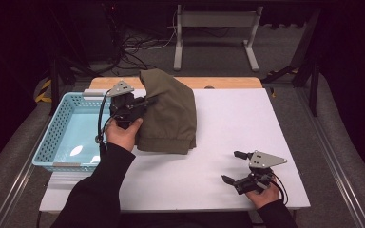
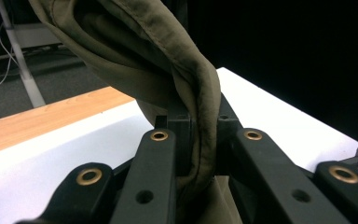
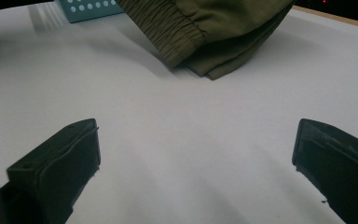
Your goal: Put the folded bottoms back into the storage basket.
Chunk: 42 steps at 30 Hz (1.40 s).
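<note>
An olive-green folded garment (image 1: 168, 111) with an elastic waistband (image 3: 182, 28) rests on the white table, its upper part lifted into a peak. My left gripper (image 1: 145, 102) is shut on a fold of this garment (image 2: 200, 107) at its left side, holding it up. My right gripper (image 1: 234, 167) sits low over the table's front right, open, jaws wide apart with nothing between them (image 3: 196, 158). The garment's lower edge lies ahead of it in the right gripper view.
A light blue perforated basket (image 1: 57, 128) stands at the table's left edge, beside the left hand. A wooden strip (image 1: 228, 82) runs along the table's far edge. White table surface (image 1: 237, 123) stretches right of the garment. Metal frame legs (image 1: 214, 33) stand beyond.
</note>
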{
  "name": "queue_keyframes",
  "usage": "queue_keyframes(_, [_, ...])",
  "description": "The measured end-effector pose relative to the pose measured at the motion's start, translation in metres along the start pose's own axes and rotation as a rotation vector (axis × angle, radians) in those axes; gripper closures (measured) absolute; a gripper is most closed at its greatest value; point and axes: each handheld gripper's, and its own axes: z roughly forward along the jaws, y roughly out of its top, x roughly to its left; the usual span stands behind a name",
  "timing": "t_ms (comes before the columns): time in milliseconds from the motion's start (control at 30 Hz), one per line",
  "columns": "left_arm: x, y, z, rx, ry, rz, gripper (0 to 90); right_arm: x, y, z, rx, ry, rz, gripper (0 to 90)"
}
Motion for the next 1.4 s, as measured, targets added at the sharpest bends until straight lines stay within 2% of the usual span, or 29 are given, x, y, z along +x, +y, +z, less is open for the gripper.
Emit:
queue_keyframes(300, [-0.003,0.009,-0.017,-0.018,0.006,0.016,82.9,0.000,0.000,0.000,0.000,-0.001,0.000,1.4])
queue_keyframes(567, [0.002,0.013,-0.038,-0.019,0.029,0.028,82.9,0.000,0.000,0.000,0.000,-0.001,-0.001,1.4])
queue_keyframes(900, [0.014,0.016,-0.070,-0.022,0.084,0.038,82.9,0.000,0.000,0.000,0.001,-0.002,-0.002,1.3])
queue_keyframes(1000, [0.021,0.016,-0.082,-0.025,0.101,0.026,82.9,0.000,0.000,0.000,0.001,-0.003,-0.002,1.4])
queue_keyframes(1400, [0.039,0.015,-0.110,-0.022,0.159,0.014,82.8,0.001,0.000,0.000,0.001,-0.008,-0.002,1.4])
